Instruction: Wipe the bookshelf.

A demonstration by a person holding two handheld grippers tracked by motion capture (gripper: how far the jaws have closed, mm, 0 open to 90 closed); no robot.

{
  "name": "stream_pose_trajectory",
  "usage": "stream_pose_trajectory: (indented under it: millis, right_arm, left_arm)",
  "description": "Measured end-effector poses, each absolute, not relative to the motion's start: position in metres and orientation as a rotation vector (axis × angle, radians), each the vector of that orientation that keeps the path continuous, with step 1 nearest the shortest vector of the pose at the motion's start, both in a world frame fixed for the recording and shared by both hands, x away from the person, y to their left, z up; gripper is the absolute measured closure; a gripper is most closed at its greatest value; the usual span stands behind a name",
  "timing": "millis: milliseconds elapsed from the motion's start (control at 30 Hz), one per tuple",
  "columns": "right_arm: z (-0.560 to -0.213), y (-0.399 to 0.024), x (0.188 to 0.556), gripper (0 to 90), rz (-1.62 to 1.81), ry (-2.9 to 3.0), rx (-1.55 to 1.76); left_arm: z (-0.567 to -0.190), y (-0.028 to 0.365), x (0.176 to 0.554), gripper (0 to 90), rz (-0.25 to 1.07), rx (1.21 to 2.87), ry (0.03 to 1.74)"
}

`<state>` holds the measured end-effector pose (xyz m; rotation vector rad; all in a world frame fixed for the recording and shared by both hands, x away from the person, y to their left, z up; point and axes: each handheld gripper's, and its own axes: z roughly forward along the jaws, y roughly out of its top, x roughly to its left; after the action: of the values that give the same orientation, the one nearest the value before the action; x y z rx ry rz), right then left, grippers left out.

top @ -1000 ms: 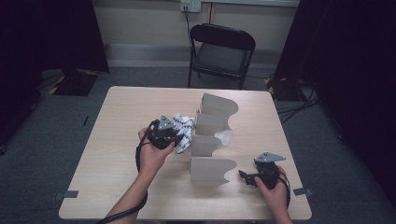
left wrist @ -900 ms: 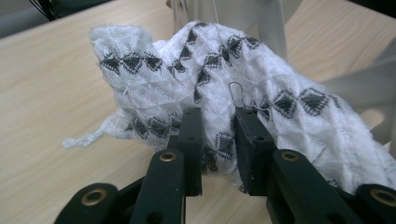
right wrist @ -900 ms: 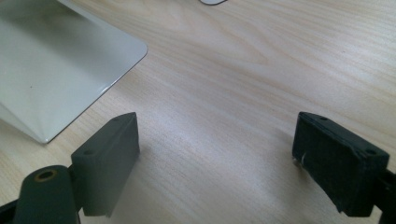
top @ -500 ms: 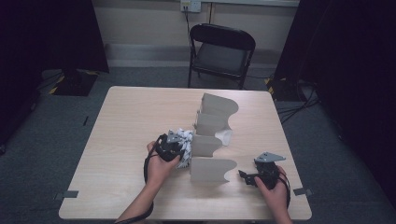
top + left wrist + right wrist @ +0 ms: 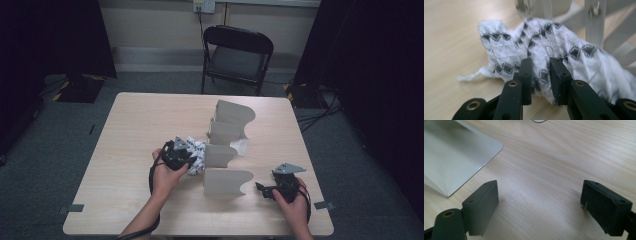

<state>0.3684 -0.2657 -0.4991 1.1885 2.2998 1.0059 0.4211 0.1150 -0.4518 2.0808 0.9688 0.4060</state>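
A white cloth with black diamond marks (image 5: 541,55) lies bunched on the wooden table (image 5: 140,130), against the left side of a grey divider rack (image 5: 227,150). My left gripper (image 5: 540,65) is shut on a fold of that cloth; in the high view the left gripper (image 5: 187,159) sits low over the cloth (image 5: 196,151). My right gripper (image 5: 539,195) rests open just above bare table, its jaws far apart with nothing between them. In the high view the right gripper (image 5: 261,189) is at the front right, pointing toward the rack's nearest panel (image 5: 226,182).
The rack has several curved upright panels running from the table's middle toward the front. A metal bracket of the rack (image 5: 595,22) stands just behind the cloth. One grey panel corner (image 5: 461,155) lies left of my right gripper. A black folding chair (image 5: 235,55) stands behind the table.
My left gripper has come down and toward the front with the cloth, from beside the rack's middle to low over the table. The right gripper has stayed put.
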Motion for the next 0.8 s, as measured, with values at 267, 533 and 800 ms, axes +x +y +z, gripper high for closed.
stream_pose_trajectory:
  millis: [267, 533, 800]
  right_arm:
    - [-0.499, -0.266, 0.368, 14.0, 1.006, 2.3, 1.188]
    - [-0.499, -0.266, 0.368, 14.0, 1.006, 2.301, 1.187]
    - [-0.499, -0.266, 0.368, 14.0, 1.006, 2.301, 1.187]
  left_arm:
    - [-0.401, 0.118, 0.427, 78.2, 0.491, 2.001, 0.9]
    - [-0.419, 0.117, 0.428, 72.4, 0.476, 2.046, 0.984]
    - [-0.457, 0.129, 0.425, 52.4, 0.464, 2.058, 1.064]
